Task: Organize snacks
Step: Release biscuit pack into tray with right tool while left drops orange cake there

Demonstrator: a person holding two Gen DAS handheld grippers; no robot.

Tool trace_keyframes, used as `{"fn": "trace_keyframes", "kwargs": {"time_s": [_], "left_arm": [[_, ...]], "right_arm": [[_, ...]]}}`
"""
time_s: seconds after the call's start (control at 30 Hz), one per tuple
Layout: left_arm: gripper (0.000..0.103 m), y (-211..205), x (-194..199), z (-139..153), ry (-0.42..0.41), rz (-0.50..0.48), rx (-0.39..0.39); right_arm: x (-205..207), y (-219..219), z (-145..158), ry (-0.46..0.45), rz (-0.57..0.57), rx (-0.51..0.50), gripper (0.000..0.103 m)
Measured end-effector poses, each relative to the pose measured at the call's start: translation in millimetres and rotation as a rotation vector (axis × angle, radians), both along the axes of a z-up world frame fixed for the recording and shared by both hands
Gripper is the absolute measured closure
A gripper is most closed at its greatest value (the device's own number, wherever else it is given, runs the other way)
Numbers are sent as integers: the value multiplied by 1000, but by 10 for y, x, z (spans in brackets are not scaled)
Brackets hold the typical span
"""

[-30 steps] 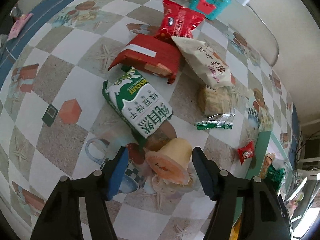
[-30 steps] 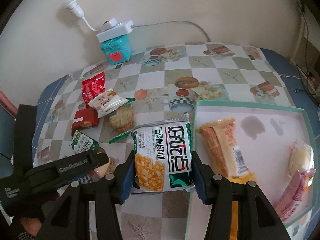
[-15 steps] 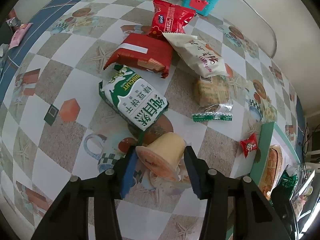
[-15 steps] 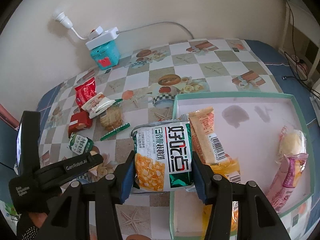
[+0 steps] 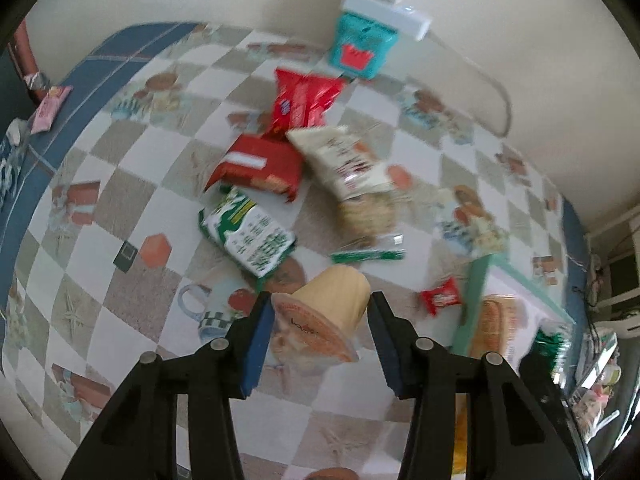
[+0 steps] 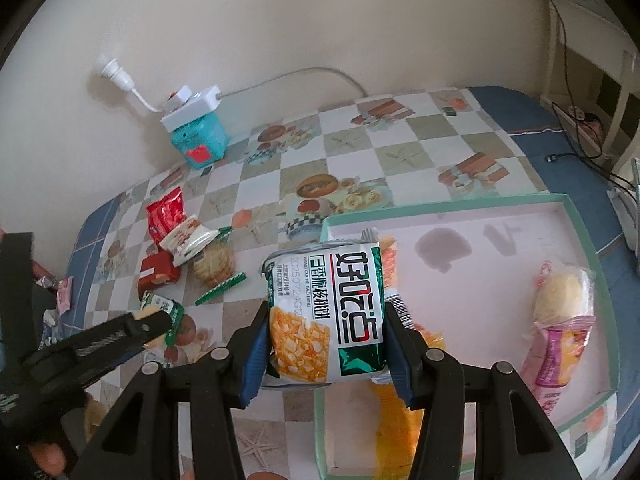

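Your right gripper (image 6: 326, 346) had its jaws clamped on the biscuit packet (image 6: 326, 312), over the tray (image 6: 584, 240) rim; your left gripper (image 5: 320, 334), jaws pinching a pudding cup (image 5: 326, 310), sat farther from the tray.

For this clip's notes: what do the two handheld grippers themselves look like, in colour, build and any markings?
Both are alike: the left gripper and right gripper each have two black plastic fingers with triangular cut-outs and round silver pivot screws, tipped with flat blue pads. Seen side-on from the right wrist camera, the left gripper's black body carries white lettering, too blurred to read. No cables show on either. No sleeve is visible.
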State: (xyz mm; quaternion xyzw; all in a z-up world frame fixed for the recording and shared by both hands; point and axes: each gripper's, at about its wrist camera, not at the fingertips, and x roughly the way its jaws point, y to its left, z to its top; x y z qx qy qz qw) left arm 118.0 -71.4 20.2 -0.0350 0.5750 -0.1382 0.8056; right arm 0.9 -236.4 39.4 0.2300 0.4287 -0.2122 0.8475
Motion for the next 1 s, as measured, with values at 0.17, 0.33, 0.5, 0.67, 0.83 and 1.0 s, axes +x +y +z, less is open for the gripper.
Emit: {"fn": "trace_keyframes", "kwargs": {"time_s": [0.17, 0.33, 0.5, 0.67, 0.83, 1.0], "left_arm": [[53, -176, -65, 178, -43, -33, -28], [53, -301, -147, 263, -59, -65, -48], [53, -538, -240, 311, -69, -117, -75], [53, -854, -353, 321, -80, -190, -87], [53, -1171, -438, 266, -62, -259, -109], [53, -1451, -500, 267, -79, -310, -122]], "right_arm": [[-108, -177, 36, -11, -43, 3, 49], [-281, -477, 32, -9, -125, -7, 49], [-488, -808, 14, -10, -210, -14, 49], [-614, -1044, -11, -15, -264, -10, 49], [-665, -1204, -59, -18, -291, 0, 49], [-700, -1308, -108, -6, -311, 4, 49]]}}
